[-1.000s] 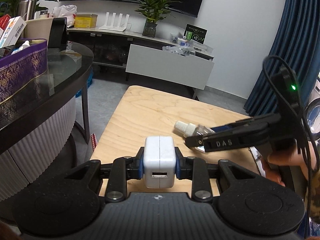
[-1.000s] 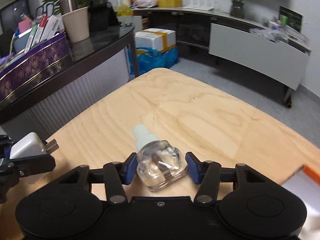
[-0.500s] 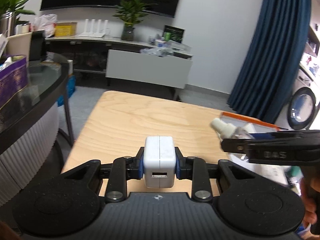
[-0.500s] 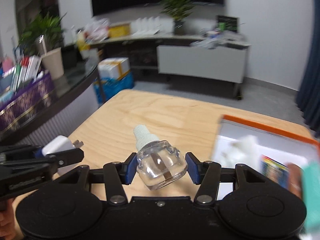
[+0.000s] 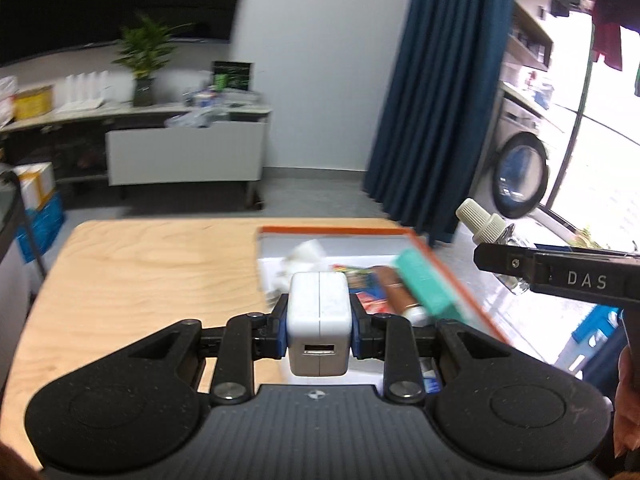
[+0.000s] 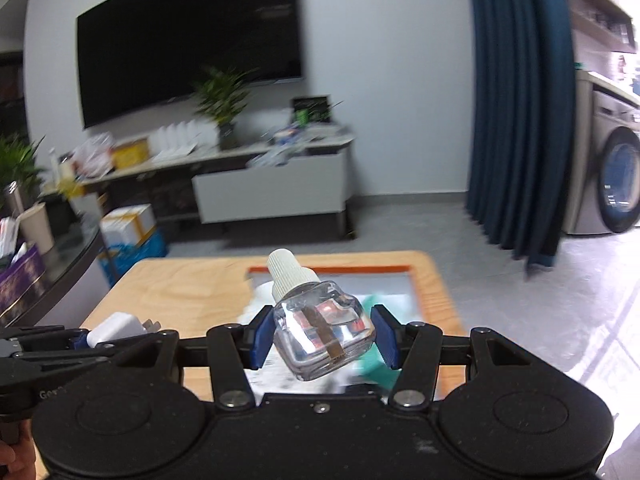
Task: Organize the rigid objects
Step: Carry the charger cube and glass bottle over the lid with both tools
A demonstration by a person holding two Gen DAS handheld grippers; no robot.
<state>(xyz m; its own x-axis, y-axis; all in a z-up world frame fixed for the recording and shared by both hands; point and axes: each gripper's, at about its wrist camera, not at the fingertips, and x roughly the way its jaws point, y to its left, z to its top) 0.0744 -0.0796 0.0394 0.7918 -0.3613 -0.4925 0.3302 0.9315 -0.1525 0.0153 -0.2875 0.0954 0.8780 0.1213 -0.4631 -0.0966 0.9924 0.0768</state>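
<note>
A white USB charger block (image 5: 319, 322) sits clenched between the blue pads of the left gripper (image 5: 319, 326), its port facing the camera, held up above the near part of a pale wooden tabletop (image 5: 152, 272). In the right wrist view the same charger shows at lower left with its metal prongs pointing away from the gripper.

The right gripper (image 6: 323, 338) grasps a small clear glass bottle (image 6: 324, 336) with a ribbed white cap; the jaws press on its two sides and the bottle leans, cap tilted up and to the left. A brownish strip is visible inside the glass. In the left wrist view this bottle shows to the right, off beyond the tabletop's edge, with the word DAS on the black gripper finger below it.

On the far right part of the tabletop lies a shallow white tray with an orange rim (image 5: 336, 231). Inside it, blurred, are a teal box (image 5: 428, 284), a brown tube-like item, something white and some colourful packaging. Both held things are above or near this tray.

Beyond are a grey floor, a low white media cabinet (image 6: 272, 192), a potted plant, a dark wall screen, a blue curtain (image 6: 516, 120) and a washing machine (image 6: 616, 180).
</note>
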